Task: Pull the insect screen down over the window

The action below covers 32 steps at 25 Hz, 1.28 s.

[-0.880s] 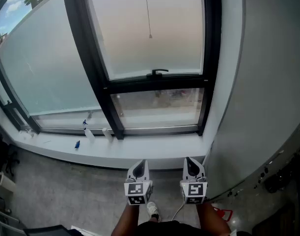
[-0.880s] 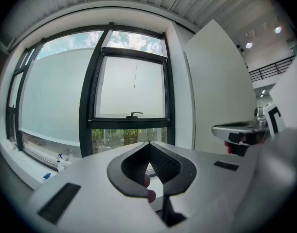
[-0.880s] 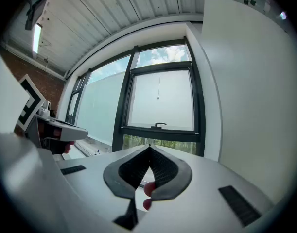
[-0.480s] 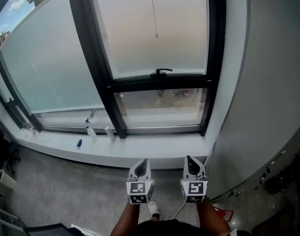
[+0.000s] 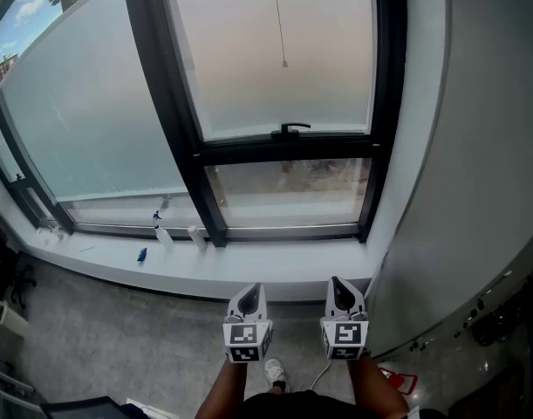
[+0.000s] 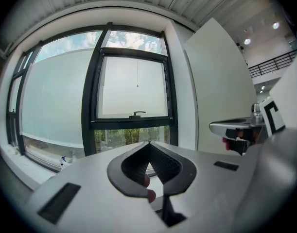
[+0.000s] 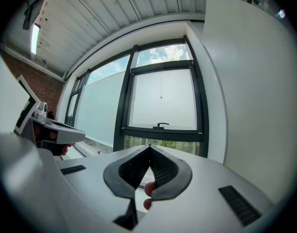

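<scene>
Your left gripper (image 5: 250, 293) and right gripper (image 5: 339, 288) sit side by side at the bottom centre of the head view. Both have their jaws pressed fully together with nothing between them, and both are well apart from the window. The insect screen itself is not drawn over the glass. The only part of it you can see is its thin pull cord (image 5: 284, 63), which hangs from the top edge of the frame in front of the upper frosted pane (image 5: 275, 24) and ends in a small bead above the window handle (image 5: 290, 129). The cord is the weak point. It is fine and hangs free, so jaws that close just beside it will catch nothing. A pinch on the bare string above the bead will likely slide. Tugging it sideways rather than straight down could make the screen bind or strain the cord. The handle juts out right under the bead, so a gripper coming down could knock it. Counted: two grippers, one cord, one handle, one frosted pane over one clear lower pane (image 5: 283, 190), one large pane (image 5: 83, 112) at the left, and two small bottles (image 5: 158, 227) on the sill (image 5: 275, 267).
</scene>
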Available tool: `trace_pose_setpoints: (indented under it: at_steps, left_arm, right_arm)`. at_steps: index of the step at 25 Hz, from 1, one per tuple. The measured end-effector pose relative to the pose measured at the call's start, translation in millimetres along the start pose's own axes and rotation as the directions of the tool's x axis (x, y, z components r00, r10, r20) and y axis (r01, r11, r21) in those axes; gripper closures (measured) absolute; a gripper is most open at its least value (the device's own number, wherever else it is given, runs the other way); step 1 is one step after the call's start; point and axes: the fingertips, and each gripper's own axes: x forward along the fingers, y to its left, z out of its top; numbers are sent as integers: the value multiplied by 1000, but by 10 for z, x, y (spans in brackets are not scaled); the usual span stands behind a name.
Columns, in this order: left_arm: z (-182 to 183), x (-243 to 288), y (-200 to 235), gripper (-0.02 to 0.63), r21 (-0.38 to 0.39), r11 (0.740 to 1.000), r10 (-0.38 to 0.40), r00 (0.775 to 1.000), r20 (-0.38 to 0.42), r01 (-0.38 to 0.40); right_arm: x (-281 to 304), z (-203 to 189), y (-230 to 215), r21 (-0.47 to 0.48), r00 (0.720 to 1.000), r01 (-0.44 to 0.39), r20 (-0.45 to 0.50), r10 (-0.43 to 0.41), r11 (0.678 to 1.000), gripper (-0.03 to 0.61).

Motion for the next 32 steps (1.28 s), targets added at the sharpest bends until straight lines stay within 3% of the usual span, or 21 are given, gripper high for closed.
trace_pose_setpoints:
  at_steps: [11, 19, 32]
  left_arm:
    - [-1, 331, 435, 611, -23, 1000, 9, 1000, -13, -9]
    - [44, 810, 776, 611, -16, 1000, -26, 1000, 1, 26]
    - [199, 1473, 1141, 611, -35, 994, -105, 994, 12, 106]
  right_arm:
    - [542, 14, 165, -17, 1000, 2, -16, -2, 1000, 575]
    - [1096, 52, 263, -43, 1000, 5, -15, -6, 999, 575]
    - [1702, 87, 276, -45, 995, 87, -35, -89, 995, 575]
